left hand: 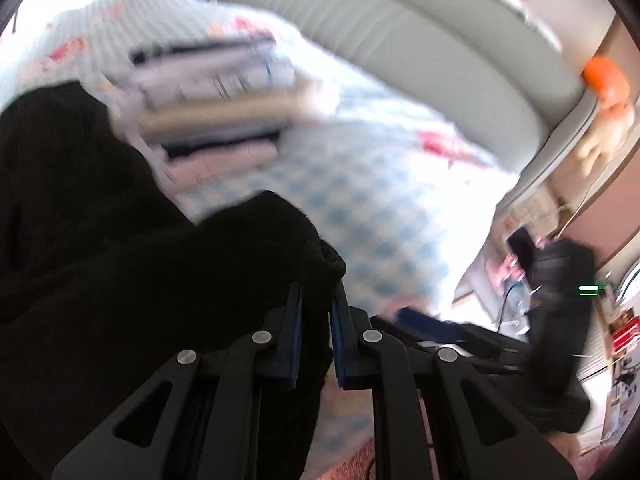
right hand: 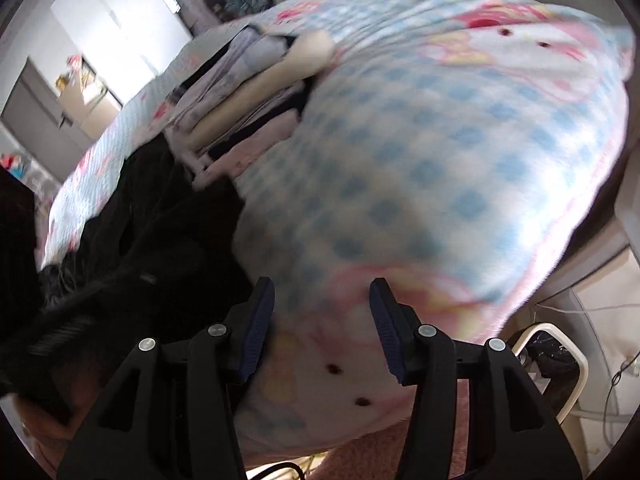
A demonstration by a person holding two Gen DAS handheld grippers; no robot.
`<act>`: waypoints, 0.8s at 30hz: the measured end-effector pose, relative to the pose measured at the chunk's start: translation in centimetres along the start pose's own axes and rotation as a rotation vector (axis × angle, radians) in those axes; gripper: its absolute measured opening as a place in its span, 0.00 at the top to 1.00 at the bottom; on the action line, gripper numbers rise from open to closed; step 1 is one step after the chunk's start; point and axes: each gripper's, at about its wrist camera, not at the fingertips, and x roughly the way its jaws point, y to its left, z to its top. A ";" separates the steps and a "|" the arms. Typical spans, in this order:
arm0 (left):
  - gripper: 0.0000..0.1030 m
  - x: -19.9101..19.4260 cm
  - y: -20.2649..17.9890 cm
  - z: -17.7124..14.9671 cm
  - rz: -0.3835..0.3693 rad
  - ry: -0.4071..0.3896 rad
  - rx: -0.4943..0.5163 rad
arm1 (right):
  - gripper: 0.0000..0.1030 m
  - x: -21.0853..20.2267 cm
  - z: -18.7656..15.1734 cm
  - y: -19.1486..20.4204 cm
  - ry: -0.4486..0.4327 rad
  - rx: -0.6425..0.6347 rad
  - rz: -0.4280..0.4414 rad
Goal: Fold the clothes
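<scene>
One view only: clamped black garment [left hand: 100, 240]

Each camera is sitting on its own gripper and is looking forward and down along the two fingers, very near the bed. The left wrist view is facing across the checked bedcover [left hand: 340, 184] toward a grey headboard [left hand: 400, 40]. The right wrist view is looking over the same cover toward a white door [right hand: 108, 28]. Both views are sharing the stack of folded clothes [left hand: 212, 96] and the black garment [right hand: 168, 216].

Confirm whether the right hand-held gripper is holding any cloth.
No: the right hand-held gripper stands open over the checked bedspread, nothing between its pads.
</scene>
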 end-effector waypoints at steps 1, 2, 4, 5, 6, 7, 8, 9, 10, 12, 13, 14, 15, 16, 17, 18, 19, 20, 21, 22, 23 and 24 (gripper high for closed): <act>0.88 -1.6 0.5 0.0 -0.002 -0.028 -0.016 | 0.50 0.0 0.2 1.1 0.004 -0.024 0.023; 0.88 -3.1 1.4 -0.3 0.002 -0.059 -0.044 | 0.50 -0.1 0.4 2.2 0.008 -0.048 0.046; 0.88 -6.2 3.5 -1.4 0.013 -0.122 -0.113 | 0.50 -0.2 0.9 4.5 0.016 -0.097 0.092; 0.88 -7.6 4.9 -2.2 0.026 -0.142 -0.159 | 0.50 -0.2 0.9 5.6 0.017 -0.122 0.112; 0.88 -8.9 6.4 -3.3 0.043 -0.157 -0.211 | 0.50 -0.2 0.7 6.9 0.015 -0.147 0.129; 0.88 -9.8 7.8 -4.4 0.067 -0.165 -0.258 | 0.49 -0.2 0.5 8.1 0.013 -0.173 0.145; 0.88 -10.4 9.2 -5.7 0.083 -0.160 -0.297 | 0.49 -0.1 0.1 9.1 0.017 -0.194 0.159; 0.88 -10.9 10.6 -6.9 0.096 -0.152 -0.335 | 0.48 0.3 -0.4 10.0 0.030 -0.208 0.170; 0.88 -11.2 11.9 -8.1 0.108 -0.139 -0.367 | 0.48 0.8 -0.9 10.6 0.053 -0.224 0.176; 0.84 -11.4 13.6 -10.0 0.104 -0.109 -0.402 | 0.48 1.9 -2.0 11.8 0.111 -0.262 0.177; 0.79 -11.5 14.4 -10.7 0.104 -0.100 -0.422 | 0.48 2.5 -2.6 12.3 0.139 -0.281 0.178; 0.57 -11.7 15.0 -11.3 0.097 -0.103 -0.442 | 0.48 2.8 -3.0 12.9 0.156 -0.300 0.178; 0.40 -12.0 15.4 -11.8 0.086 -0.110 -0.461 | 0.48 3.0 -3.3 13.3 0.159 -0.319 0.179; 0.38 -12.4 15.9 -12.3 0.075 -0.118 -0.480 | 0.48 2.9 -3.5 13.6 0.159 -0.331 0.183; 0.38 -12.4 16.4 -12.6 0.071 -0.129 -0.499 | 0.48 2.8 -3.7 13.8 0.153 -0.336 0.192; 0.37 -12.3 16.9 -12.6 0.078 -0.137 -0.517 | 0.48 2.6 -3.9 13.9 0.151 -0.337 0.200; 0.36 -12.1 17.3 -12.6 0.094 -0.142 -0.527 | 0.48 2.6 -4.1 13.7 0.160 -0.327 0.209; 0.34 -11.8 17.7 -12.5 0.114 -0.146 -0.534 | 0.48 2.7 -4.4 13.5 0.178 -0.308 0.221; 0.30 -11.3 18.1 -12.3 0.131 -0.139 -0.549 | 0.48 3.0 -4.5 13.4 0.193 -0.285 0.232; 0.29 -10.7 18.5 -12.2 0.147 -0.128 -0.569 | 0.48 3.6 -4.7 13.3 0.204 -0.256 0.243; 0.29 -10.1 18.8 -12.1 0.164 -0.116 -0.588 | 0.48 4.1 -4.8 13.2 0.215 -0.227 0.253; 0.29 -9.5 19.1 -11.9 0.153 -0.104 -0.604 | 0.48 4.7 -5.0 13.1 0.225 -0.199 0.264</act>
